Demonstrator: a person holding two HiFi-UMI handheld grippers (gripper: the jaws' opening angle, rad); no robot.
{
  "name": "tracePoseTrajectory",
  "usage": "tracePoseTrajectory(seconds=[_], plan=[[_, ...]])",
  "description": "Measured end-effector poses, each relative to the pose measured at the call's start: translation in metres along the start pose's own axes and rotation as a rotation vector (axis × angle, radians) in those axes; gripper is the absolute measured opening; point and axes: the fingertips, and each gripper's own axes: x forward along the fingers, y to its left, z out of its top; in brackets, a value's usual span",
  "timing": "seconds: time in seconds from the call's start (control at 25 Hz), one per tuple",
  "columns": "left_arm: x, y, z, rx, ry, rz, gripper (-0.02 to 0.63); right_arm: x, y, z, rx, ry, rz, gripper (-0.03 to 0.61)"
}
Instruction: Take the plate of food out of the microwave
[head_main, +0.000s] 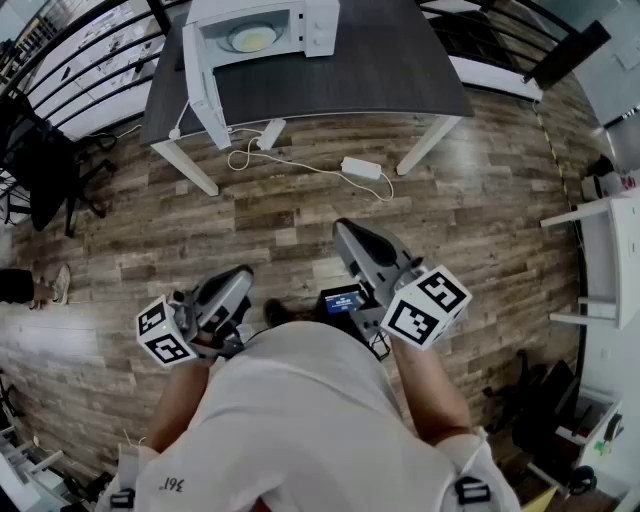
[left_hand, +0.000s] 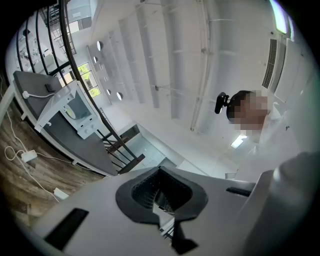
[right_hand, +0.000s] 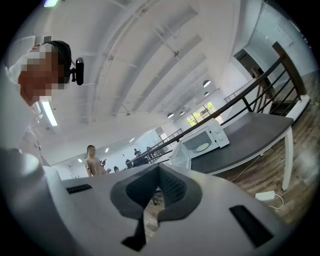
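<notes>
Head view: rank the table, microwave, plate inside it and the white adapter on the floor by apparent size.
1. table
2. microwave
3. plate
4. adapter
The last two look close, and the plate sits farther away, so that order is unsure.

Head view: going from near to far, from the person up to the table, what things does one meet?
White shirt → right tool → white power adapter → open microwave.

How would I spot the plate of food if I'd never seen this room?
Find the dark table on the wooden floor. A white microwave stands on it, door swung open. The plate is the round dish of yellowish food, alone inside it.
</notes>
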Motion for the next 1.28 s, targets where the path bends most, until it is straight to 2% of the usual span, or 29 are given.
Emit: tracePoseTrajectory(seconds=[0.24,0.64,1.28], plan=[[0.007,0.007,0.0,0.015,0.0,-0.016,0.006,0.003,-0.009,0.007,-0.042,-0.017,-0.002,0.0],[0.004,0.014,-0.002,0.002,0.023,-0.002,0.006,0.003,-0.014,0.008,-0.04,-0.031,-0.027,0.0],[0.0,0.017,-0.003,-0.016,0.025,0.024,0.006,0.007,-0.007,0.008,-0.059,-0.021,-0.005,0.0]])
